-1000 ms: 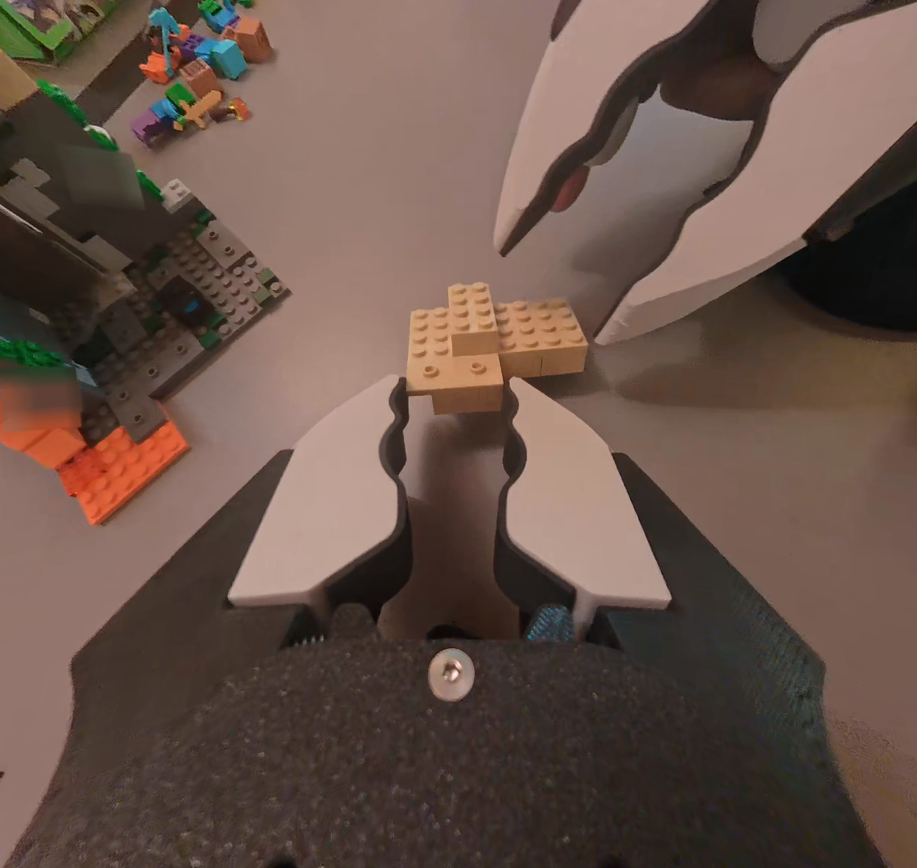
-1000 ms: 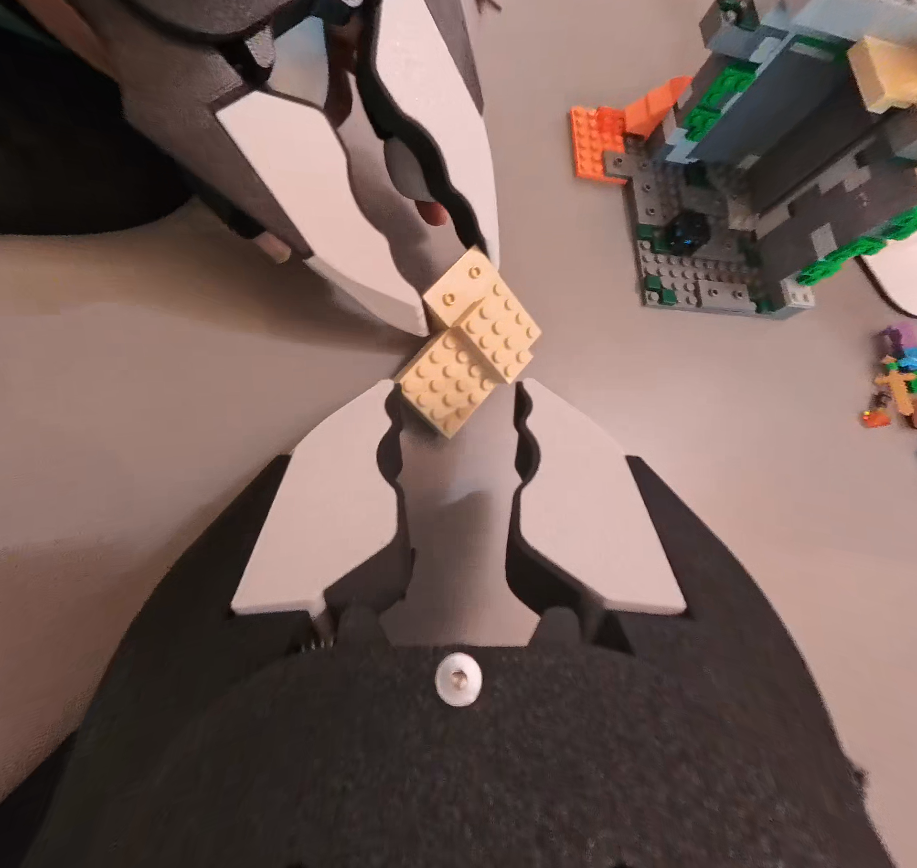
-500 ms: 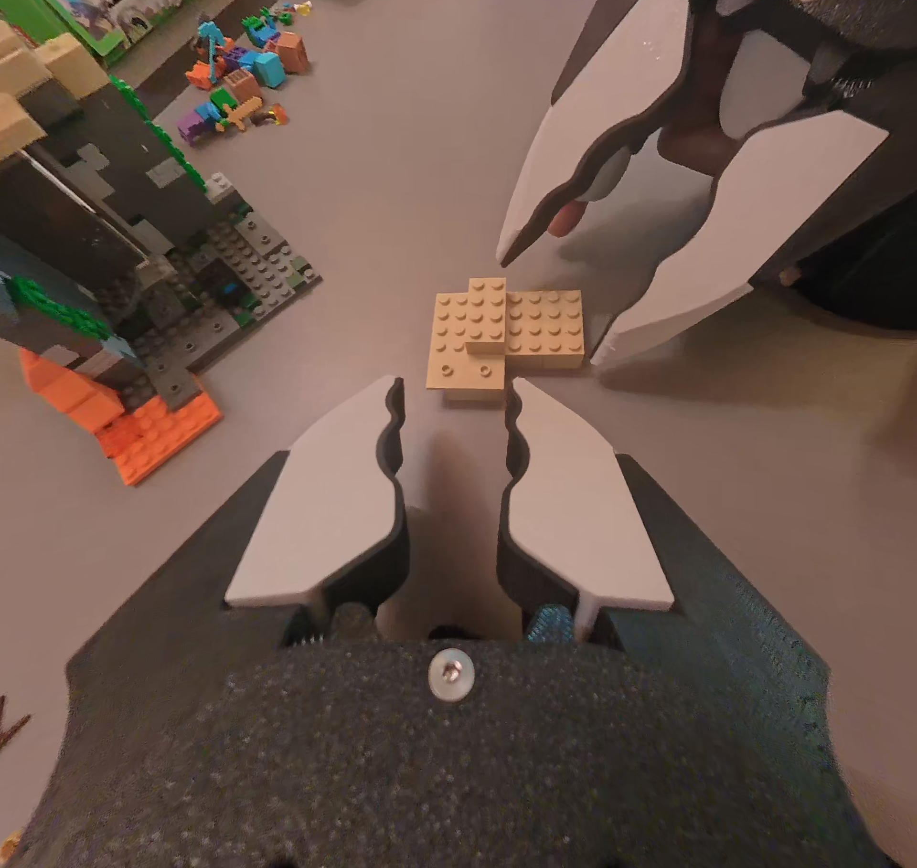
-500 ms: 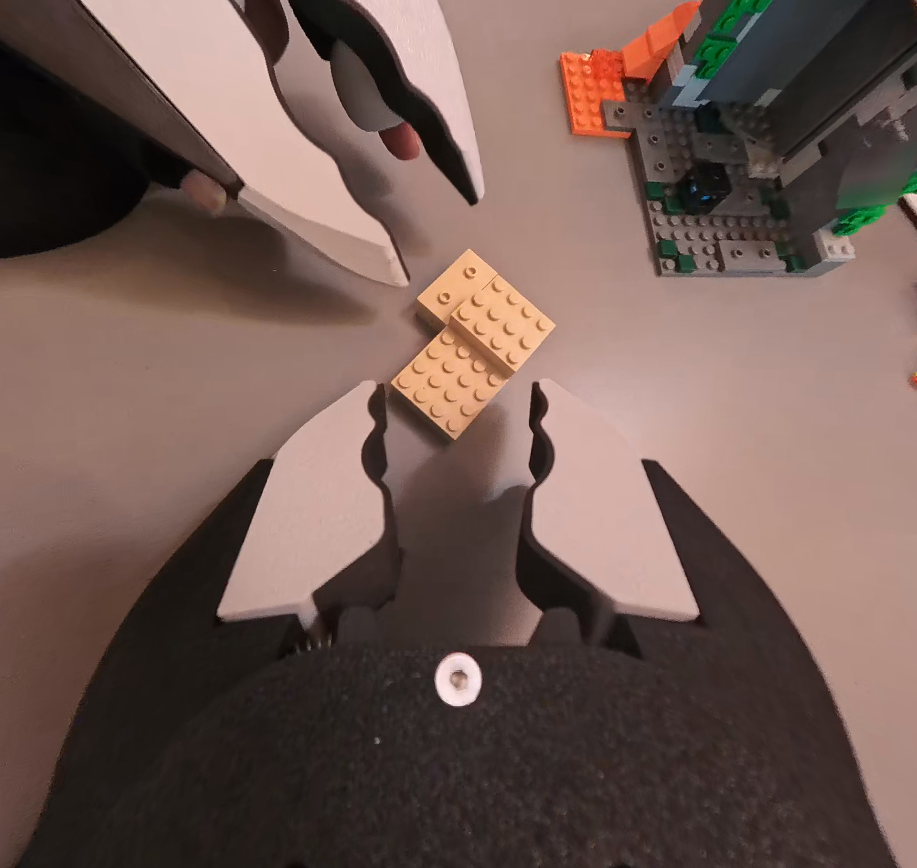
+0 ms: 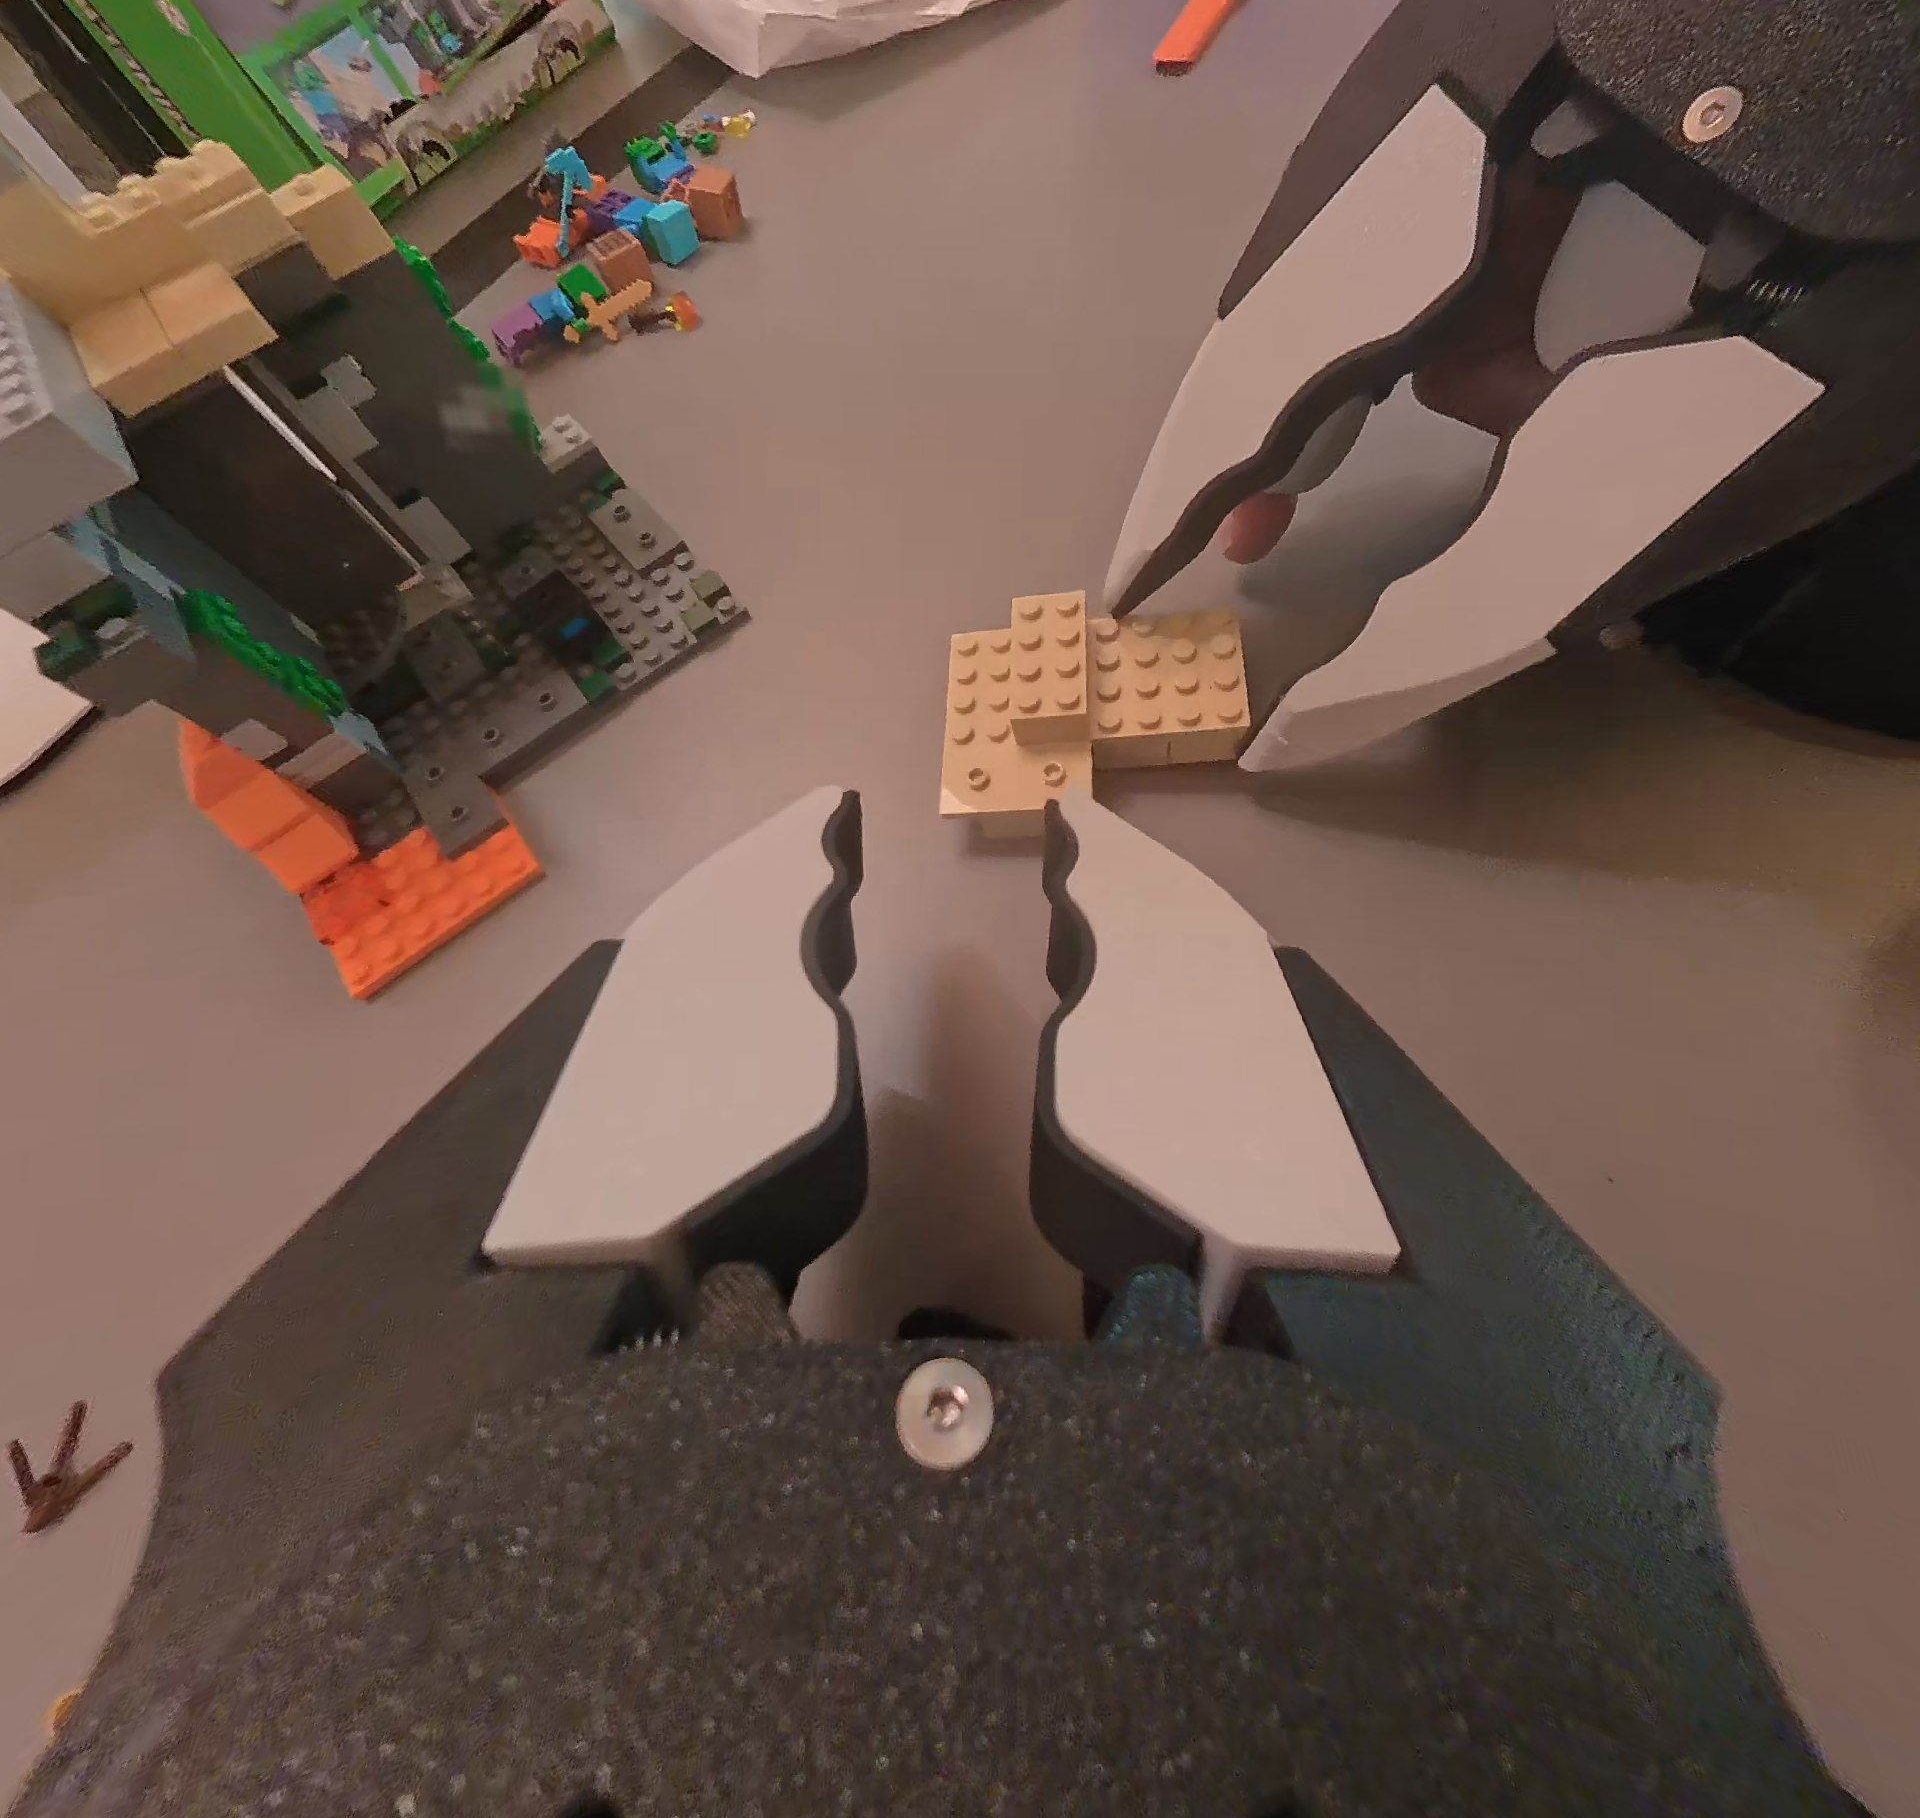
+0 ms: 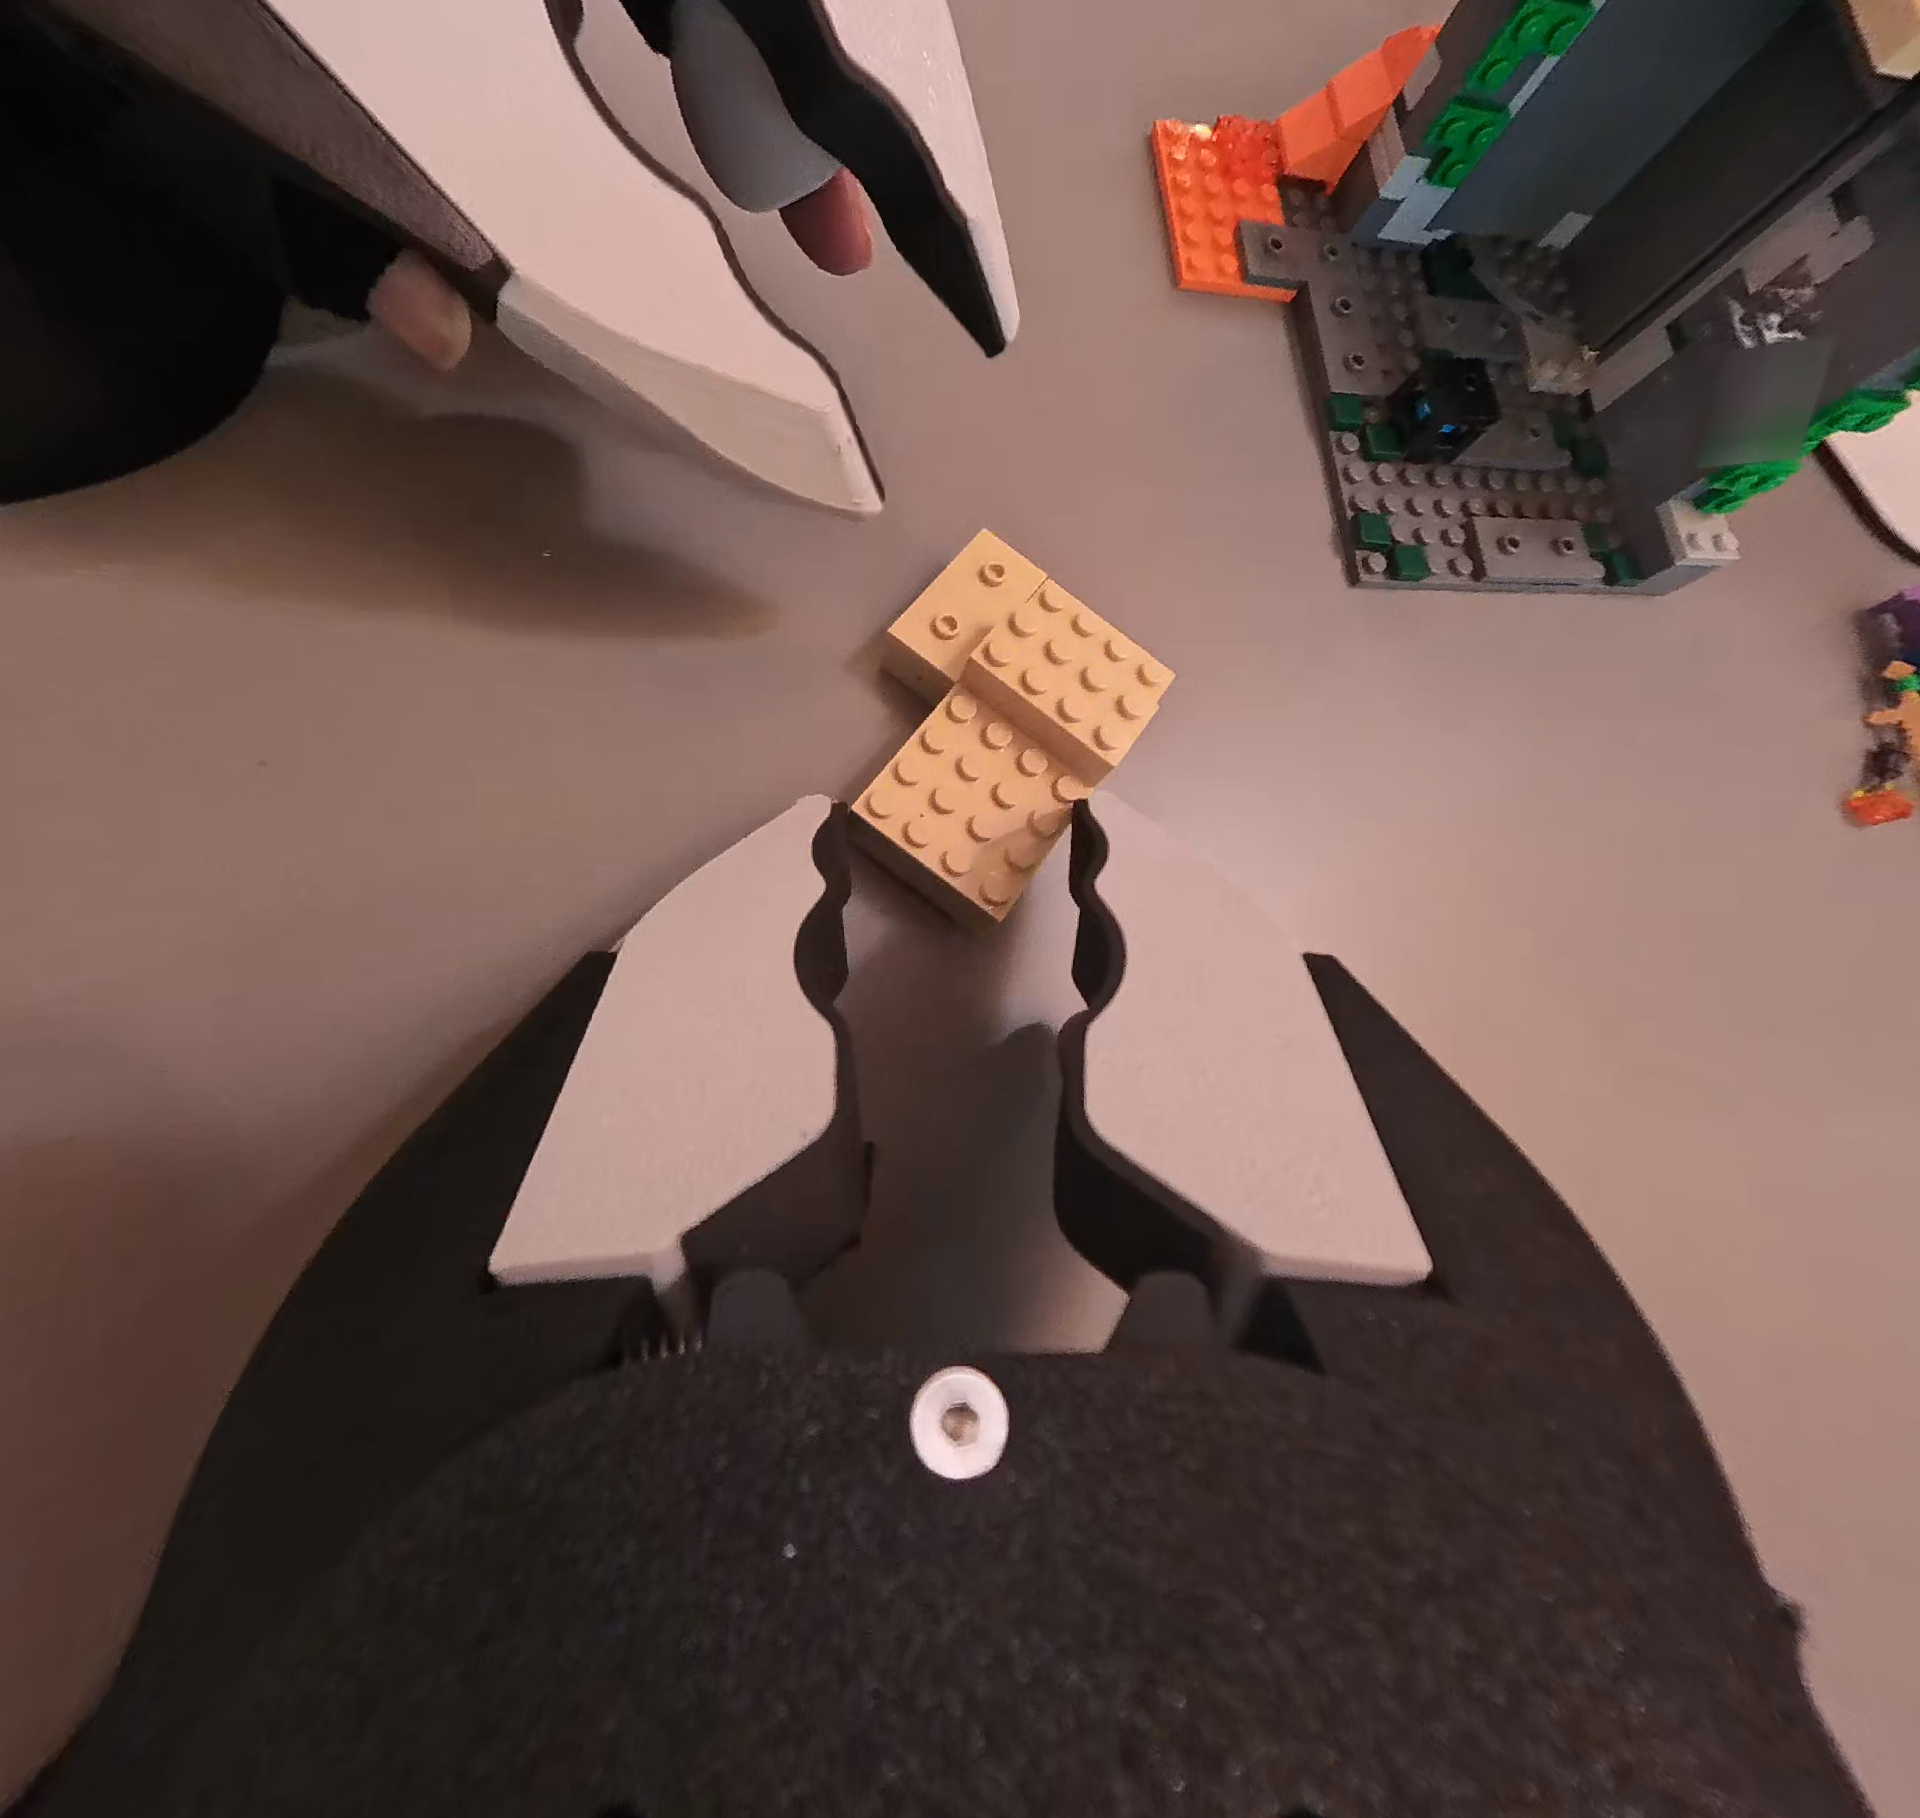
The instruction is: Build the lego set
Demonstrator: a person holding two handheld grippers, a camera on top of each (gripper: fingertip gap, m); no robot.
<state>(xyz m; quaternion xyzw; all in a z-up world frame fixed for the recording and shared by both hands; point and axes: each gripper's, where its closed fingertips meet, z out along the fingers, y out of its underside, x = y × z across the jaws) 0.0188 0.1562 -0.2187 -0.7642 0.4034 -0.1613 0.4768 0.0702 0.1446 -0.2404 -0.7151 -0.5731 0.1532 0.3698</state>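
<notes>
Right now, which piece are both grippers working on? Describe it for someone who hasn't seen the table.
Start at the tall grey and green lego build with the orange base. On bare grey table beside it, between the two grippers, lies the tan brick cluster. It is the only all-tan, flat, loose piece; the small colourful bits lie farther back, near the green box.

I note a small tan assembly of studded plastic bricks [image 5: 1091, 703] [image 6: 1013, 719] lying flat on the grey tabletop [image 5: 935, 366], studs up: two plates side by side, a narrower brick bridging them on top. Well apart stands the grey, green and orange brick-built structure [image 5: 343, 563] [image 6: 1558, 334], upright.
</notes>
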